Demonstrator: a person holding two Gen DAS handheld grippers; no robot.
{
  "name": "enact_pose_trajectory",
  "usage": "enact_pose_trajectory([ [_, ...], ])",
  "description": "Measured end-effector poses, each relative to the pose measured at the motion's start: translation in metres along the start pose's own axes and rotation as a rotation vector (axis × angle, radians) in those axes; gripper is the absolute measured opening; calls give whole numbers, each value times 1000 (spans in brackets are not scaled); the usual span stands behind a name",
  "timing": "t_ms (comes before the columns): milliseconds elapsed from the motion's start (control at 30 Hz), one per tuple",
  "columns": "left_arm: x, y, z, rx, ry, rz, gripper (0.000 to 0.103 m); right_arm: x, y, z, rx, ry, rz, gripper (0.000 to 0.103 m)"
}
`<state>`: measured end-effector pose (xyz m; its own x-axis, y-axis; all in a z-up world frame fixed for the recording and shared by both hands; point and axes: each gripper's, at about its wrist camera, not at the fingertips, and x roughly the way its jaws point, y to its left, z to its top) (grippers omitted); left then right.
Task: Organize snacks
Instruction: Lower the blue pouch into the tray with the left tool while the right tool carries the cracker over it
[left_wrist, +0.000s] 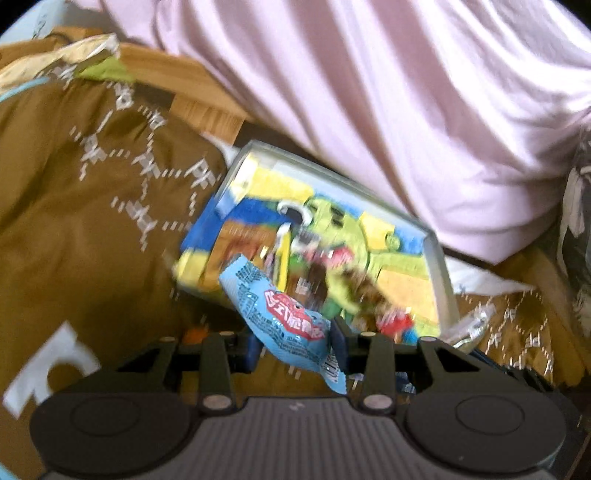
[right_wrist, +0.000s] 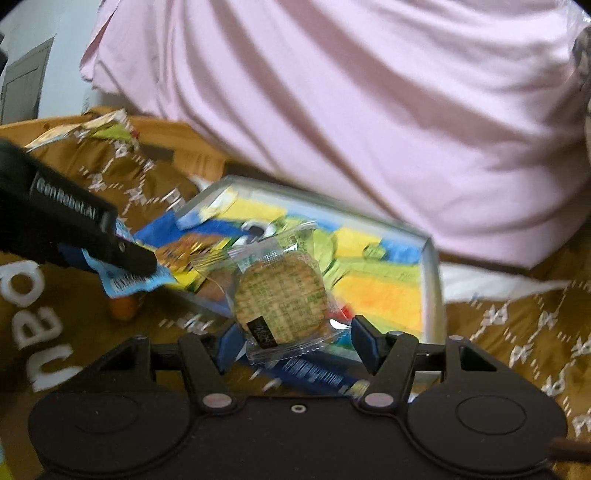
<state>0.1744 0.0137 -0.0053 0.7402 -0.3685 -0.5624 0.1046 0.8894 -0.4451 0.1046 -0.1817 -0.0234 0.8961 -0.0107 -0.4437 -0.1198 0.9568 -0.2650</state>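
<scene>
A: We've got the left gripper (left_wrist: 295, 350) pinched in tight on a light-blue snack packet (left_wrist: 284, 321), its jaws nearly together, with the packet's crimped end poking out below them.

B: And from the right wrist view we see that same blue packet hanging off the black finger tip at the left, lifted clear of the brown patterned cloth (right_wrist: 517, 325).

A: Over on our other side, the right gripper (right_wrist: 295, 343) has its blue pads set about half apart, with a round cracker in a clear wrapper (right_wrist: 284, 295) sitting between them.

B: The wrapper's edges reach both pads, so we call that one held, the cracker standing up in front of the tray (right_wrist: 432, 288).

A: That tray is shallow, grey-rimmed, with a bright cartoon picture on its floor, lying on the cloth just below the pink fabric (right_wrist: 351, 103).

B: More wrapped snacks lie blurred in its near-left corner; we can't tell what they are.

A: A small orange thing (right_wrist: 123, 306) rests on the cloth under the blue packet.
</scene>
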Motion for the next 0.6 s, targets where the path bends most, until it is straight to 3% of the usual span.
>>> enact_pose_trajectory([
  [267,47,-32,44,46,9,-54,42,25,-31,12,71,-26,-45,65],
  [600,121,-74,29,124,142,-91,42,77,-71,7,217,116,-90,65],
])
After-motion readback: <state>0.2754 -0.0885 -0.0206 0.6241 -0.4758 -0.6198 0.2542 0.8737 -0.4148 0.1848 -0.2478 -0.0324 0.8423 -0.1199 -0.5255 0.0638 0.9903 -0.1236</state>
